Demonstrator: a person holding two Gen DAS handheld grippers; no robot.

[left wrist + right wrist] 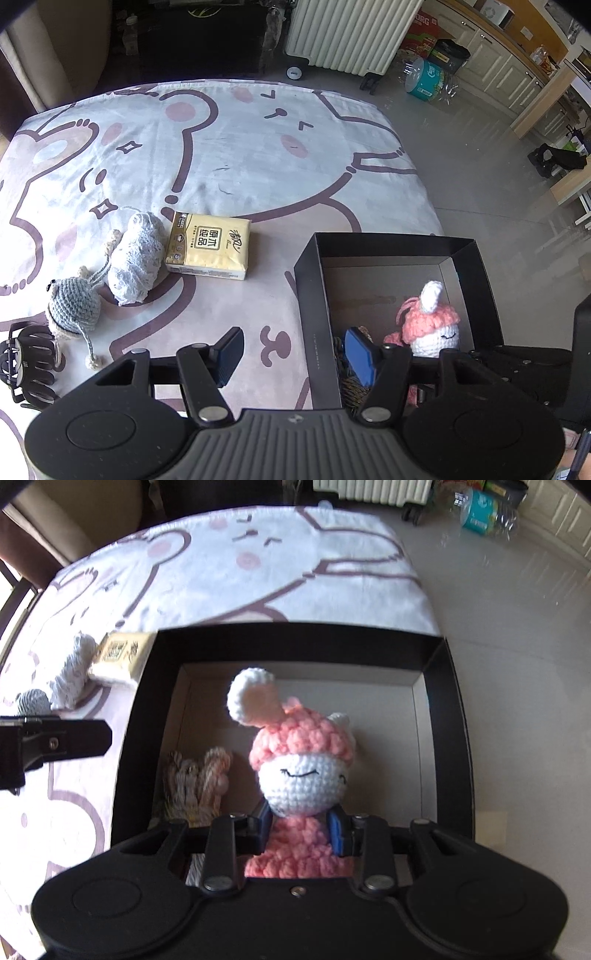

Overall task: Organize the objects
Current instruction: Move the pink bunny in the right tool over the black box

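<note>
A black open box [314, 295] stands on the cartoon-print cloth at the right; it also shows in the right wrist view [140, 720]. My right gripper [302, 829] is shut on a pink and white crochet bunny [299, 775] and holds it inside the box; the bunny also shows in the left wrist view [432, 325]. A woven straw item [195, 786] lies in the box beside it. My left gripper [295, 354] is open and empty over the box's left wall. A grey crochet doll [74, 306], a white lace bundle [136, 254] and a yellow tissue pack [210, 245] lie on the cloth.
A black hair claw clip [26, 362] lies at the cloth's left edge. Beyond the table are a white radiator [351, 33], a water bottle pack [428, 79] and cabinets [509, 70] on the grey floor.
</note>
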